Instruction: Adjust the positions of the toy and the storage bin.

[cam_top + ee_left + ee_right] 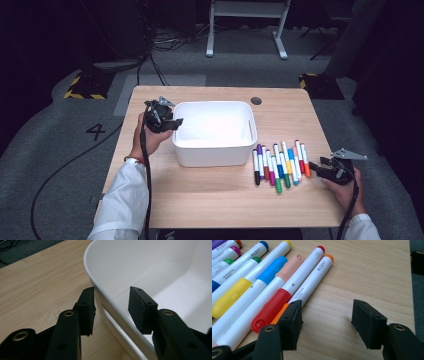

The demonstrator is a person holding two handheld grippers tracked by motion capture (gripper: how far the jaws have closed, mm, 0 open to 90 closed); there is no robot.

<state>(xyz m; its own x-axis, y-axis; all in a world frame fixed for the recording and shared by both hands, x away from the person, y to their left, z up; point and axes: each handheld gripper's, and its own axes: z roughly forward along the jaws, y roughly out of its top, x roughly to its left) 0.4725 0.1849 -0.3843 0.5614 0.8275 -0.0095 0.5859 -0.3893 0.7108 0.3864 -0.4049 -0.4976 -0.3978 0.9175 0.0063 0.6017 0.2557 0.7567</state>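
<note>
Bin [214, 150], white and rectangular, sits in the middle of the table [210, 200], and its left wall stands between the jaws of the left gripper [176, 121]. From the left gripper view the rim [105, 293] runs up between the two pads: one pad lies against the outer wall beside a handle slot, the other hangs inside the bin with a sliver of white visible between it and the wall. Whether both pads actually press on the plastic is hard to judge; the inner one looks just clear, so the jaws read as parted around the wall rather than clamped. The bin's far end and most of its floor are cut off in that view, and what can be seen inside is bare white.

Markers [280, 162] lie in a loose row on the table to the right of the bin, caps in many colours. The right gripper [316, 166] rests at the right end of that row, its jaws apart with nothing between them but bare wood. In the right gripper view the near pad sits just beside the orange marker [312, 282], hiding its lower end, so contact cannot be told. The red marker [287, 295] lies next to it. Markers further left are cut off by the frame edge, and their small print is unreadable
</note>
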